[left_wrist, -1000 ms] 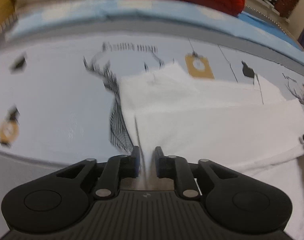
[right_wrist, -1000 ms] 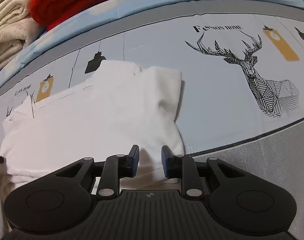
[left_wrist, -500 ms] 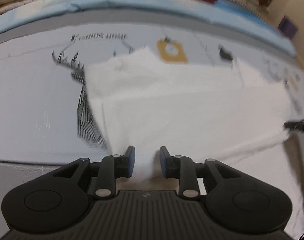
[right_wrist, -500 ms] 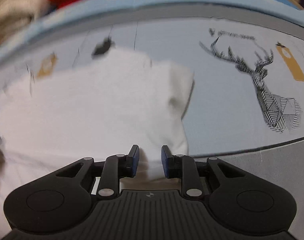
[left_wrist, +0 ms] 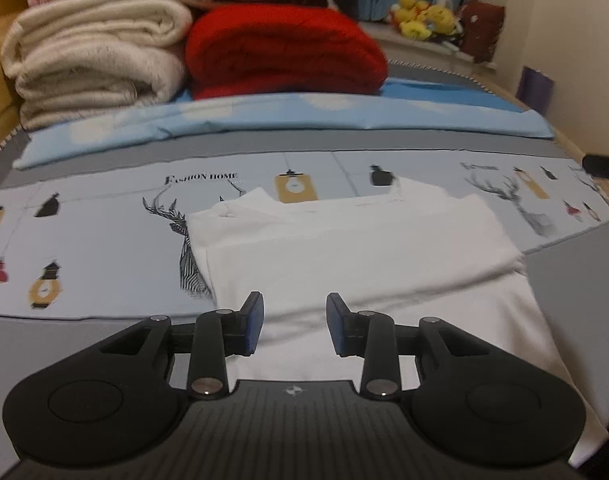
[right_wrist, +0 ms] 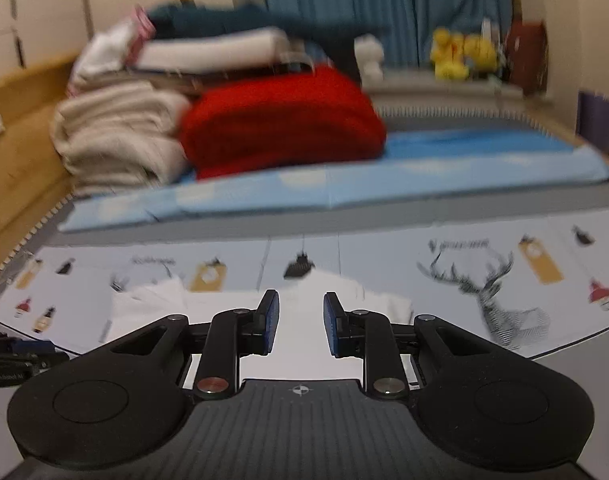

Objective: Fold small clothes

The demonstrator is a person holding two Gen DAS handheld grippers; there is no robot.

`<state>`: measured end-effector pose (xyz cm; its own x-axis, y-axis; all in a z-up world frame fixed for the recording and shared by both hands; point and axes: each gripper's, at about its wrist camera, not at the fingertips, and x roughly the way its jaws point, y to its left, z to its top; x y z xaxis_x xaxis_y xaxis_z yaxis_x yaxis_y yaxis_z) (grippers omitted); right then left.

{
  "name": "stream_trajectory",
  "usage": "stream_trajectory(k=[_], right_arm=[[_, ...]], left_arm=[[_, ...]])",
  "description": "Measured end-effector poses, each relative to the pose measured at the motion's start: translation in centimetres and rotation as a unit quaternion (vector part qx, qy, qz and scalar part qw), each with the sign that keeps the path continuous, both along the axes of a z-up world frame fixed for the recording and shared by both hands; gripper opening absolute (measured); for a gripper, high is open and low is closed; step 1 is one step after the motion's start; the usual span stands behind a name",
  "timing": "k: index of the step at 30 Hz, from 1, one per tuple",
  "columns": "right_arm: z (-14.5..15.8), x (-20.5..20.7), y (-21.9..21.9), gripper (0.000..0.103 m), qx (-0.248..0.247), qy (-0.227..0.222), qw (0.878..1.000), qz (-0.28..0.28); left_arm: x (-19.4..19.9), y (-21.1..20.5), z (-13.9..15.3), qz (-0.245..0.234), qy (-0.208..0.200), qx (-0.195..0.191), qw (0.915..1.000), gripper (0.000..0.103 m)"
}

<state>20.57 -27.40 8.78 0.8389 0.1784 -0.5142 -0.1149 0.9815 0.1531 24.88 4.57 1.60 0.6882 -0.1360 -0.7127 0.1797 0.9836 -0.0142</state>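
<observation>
White folded garment (left_wrist: pixel 356 256) lies crosswise, collar away; left fingers (left_wrist: pixel 253 322) opening, right fingers (right_wrist: pixel 271 322) apart, all empty.

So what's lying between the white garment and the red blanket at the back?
Left wrist view: printed sheet, a grey band, then a light blue mat between white garment and red blanket.

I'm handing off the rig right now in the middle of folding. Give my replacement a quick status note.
Left gripper: jaws opening, nothing between the pads, above the near edge of the white garment.
Right gripper: open, holding nothing, raised over the garment.
Garment: lies flat on the printed sheet, partly folded, a folded layer across its middle, collar end away from the grippers.
Done: one fold laid, cloth released.
Left: probably the remaining folds, then tidying the edges.
</observation>
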Motion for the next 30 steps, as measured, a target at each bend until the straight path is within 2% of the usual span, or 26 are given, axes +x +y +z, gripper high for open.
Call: stream_trajectory(k=[4,6,9,10,11,12,13,14,15,17,20,24,27,30], right_arm=[[0.5,-6.5,-1.8,0.027,0.016,0.0,1.0,-0.006],[0.0,-9.4,-2.4,0.027,0.015,0.007,1.0,-0.014],[-1.4,-12.9,-2.8,0.027,0.014,0.017,0.999,-0.025],[-2.1,-13.9,-2.9,0.027,0.013,0.017,0.999,-0.028],[-3.1,-14.7,-3.0,0.027,0.009,0.018,0.999,-0.033],[-4.3,-15.3,-3.2,0.027,0.004,0.022,0.999,-0.041],[-5.4,-15.7,-3.4,0.027,-0.002,0.027,0.998,-0.051],[-6.6,-16.0,-3.6,0.027,-0.014,0.042,0.997,-0.069],[-7.4,-16.0,-3.8,0.027,-0.018,0.061,0.994,-0.085],[-8.9,-15.8,-4.6,0.026,0.007,0.091,0.991,-0.1],[-11.0,-15.5,-5.2,0.026,0.014,0.135,0.983,-0.12],[-13.3,-15.0,-5.3,0.026,0.018,0.193,0.974,-0.117],[-14.9,-14.7,-5.4,0.027,0.016,0.235,0.965,-0.119],[-16.2,-14.4,-5.7,0.027,0.02,0.267,0.956,-0.123]], left_arm=[[-7.1,-0.5,2.0,-0.015,-0.029,0.006,0.9995,0.05],[-11.2,-0.2,2.8,-0.024,-0.039,0.006,0.9989,0.051],[-15.5,0.0,2.2,-0.026,-0.053,0.004,0.9983,0.051],[-16.6,0.2,1.4,-0.022,-0.054,0.001,0.9983,0.045],[-17.2,0.5,0.2,-0.018,-0.048,-0.005,0.9986,0.022],[-17.5,0.9,-1.0,-0.014,-0.033,-0.009,0.9993,0.009],[-17.7,1.7,-2.7,0.002,0.007,-0.009,0.9999,0.0],[-17.3,2.6,-4.0,0.026,0.049,-0.016,0.9984,0.0],[-17.1,3.6,-4.8,0.046,0.077,-0.043,0.995,0.0],[-16.6,5.3,-5.7,0.07,0.107,-0.097,0.987,0.0],[-16.3,6.3,-6.8,0.088,0.132,-0.099,0.9823,0.001],[-15.8,8.2,-7.7,0.127,0.163,-0.136,0.969,0.005],[-15.0,8.7,-8.5,0.145,0.18,-0.126,0.9647,0.009],[-14.9,8.7,-9.5,0.145,0.204,-0.103,0.9625,0.017]])
